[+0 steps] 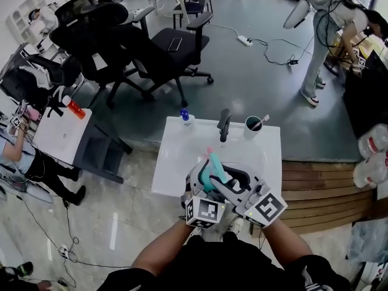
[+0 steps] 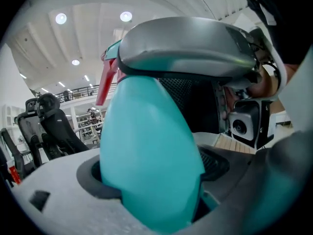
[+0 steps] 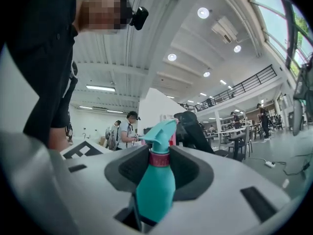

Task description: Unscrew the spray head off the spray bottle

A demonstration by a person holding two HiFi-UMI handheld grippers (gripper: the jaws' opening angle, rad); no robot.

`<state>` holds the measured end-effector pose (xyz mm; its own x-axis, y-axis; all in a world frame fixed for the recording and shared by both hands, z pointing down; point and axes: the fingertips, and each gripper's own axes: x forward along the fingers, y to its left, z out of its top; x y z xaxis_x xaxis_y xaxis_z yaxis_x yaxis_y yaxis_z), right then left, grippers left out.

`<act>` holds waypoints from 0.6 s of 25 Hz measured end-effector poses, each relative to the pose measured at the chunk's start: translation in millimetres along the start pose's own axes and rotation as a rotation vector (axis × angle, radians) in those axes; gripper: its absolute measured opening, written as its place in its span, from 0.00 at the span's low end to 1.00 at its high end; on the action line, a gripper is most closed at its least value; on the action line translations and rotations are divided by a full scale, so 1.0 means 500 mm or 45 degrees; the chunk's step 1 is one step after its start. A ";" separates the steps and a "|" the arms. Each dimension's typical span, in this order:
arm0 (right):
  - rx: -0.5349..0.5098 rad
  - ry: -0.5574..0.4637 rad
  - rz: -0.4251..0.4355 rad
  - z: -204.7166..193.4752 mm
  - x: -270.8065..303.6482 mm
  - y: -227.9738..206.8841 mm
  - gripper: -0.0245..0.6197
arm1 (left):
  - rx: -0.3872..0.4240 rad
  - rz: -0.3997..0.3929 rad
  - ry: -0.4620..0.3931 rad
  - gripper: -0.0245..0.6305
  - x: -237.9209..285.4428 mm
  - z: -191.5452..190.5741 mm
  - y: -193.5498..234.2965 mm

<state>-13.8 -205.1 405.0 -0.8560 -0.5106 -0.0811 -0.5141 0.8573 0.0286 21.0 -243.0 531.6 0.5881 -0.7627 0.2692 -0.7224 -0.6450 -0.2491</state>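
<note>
Spray bottle [image 1: 215,165] looks light, slick, squashy: your left gripper [image 1: 197,179] clamps its body, right gripper [image 1: 235,182] pinches it too; take the stiffer pink collar [image 3: 159,158].

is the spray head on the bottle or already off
On. In the right gripper view the teal spray head sits seated on the pink collar atop the bottle, with no gap.

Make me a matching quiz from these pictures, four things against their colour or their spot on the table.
1 spray bottle
2 neck collar
3 dark cup
4 blue-capped bottle

A far edge of the table, right
B teal
C far edge of the table, left
D pink

Pairs: 1-B, 2-D, 3-A, 4-C
</note>
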 end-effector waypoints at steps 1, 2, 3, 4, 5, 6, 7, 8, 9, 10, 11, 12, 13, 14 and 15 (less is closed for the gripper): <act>-0.004 -0.005 0.014 0.003 0.000 0.001 0.25 | -0.003 -0.012 -0.009 0.74 -0.001 0.003 -0.002; -0.009 -0.011 0.032 0.006 -0.001 0.002 0.25 | -0.001 -0.029 -0.019 0.74 -0.002 0.006 -0.004; -0.011 -0.017 0.052 0.009 -0.001 0.004 0.25 | 0.003 -0.051 -0.032 0.74 -0.004 0.011 -0.007; -0.007 -0.018 0.073 0.012 -0.002 0.007 0.25 | 0.007 -0.079 -0.051 0.74 -0.006 0.020 -0.011; 0.008 -0.008 0.096 0.013 -0.003 0.011 0.25 | 0.011 -0.114 -0.074 0.74 -0.009 0.030 -0.016; 0.028 0.012 0.120 0.012 -0.005 0.017 0.25 | 0.016 -0.154 -0.100 0.74 -0.011 0.037 -0.023; 0.043 0.026 0.147 0.013 -0.008 0.023 0.25 | 0.024 -0.198 -0.127 0.74 -0.014 0.043 -0.031; 0.046 0.026 0.178 0.014 -0.012 0.029 0.25 | 0.036 -0.244 -0.152 0.74 -0.018 0.049 -0.040; 0.042 0.019 0.214 0.016 -0.017 0.034 0.25 | 0.050 -0.292 -0.173 0.74 -0.023 0.053 -0.050; 0.036 0.014 0.254 0.017 -0.024 0.041 0.25 | 0.069 -0.344 -0.193 0.74 -0.028 0.056 -0.061; 0.028 0.014 0.298 0.018 -0.031 0.047 0.25 | 0.091 -0.397 -0.211 0.74 -0.035 0.058 -0.074; 0.019 0.023 0.342 0.017 -0.040 0.055 0.25 | 0.115 -0.451 -0.228 0.74 -0.042 0.060 -0.087; 0.009 0.038 0.387 0.017 -0.047 0.062 0.25 | 0.138 -0.505 -0.244 0.74 -0.049 0.062 -0.099; -0.002 0.056 0.432 0.016 -0.054 0.069 0.25 | 0.158 -0.562 -0.260 0.74 -0.057 0.064 -0.111; -0.011 0.072 0.476 0.016 -0.060 0.076 0.25 | 0.174 -0.620 -0.275 0.74 -0.066 0.066 -0.122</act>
<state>-7.0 -156.6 400.6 -0.9862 -0.1653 -0.0084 -0.1655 0.9847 0.0539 57.8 -180.0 507.3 0.9144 -0.3575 0.1900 -0.3026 -0.9153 -0.2657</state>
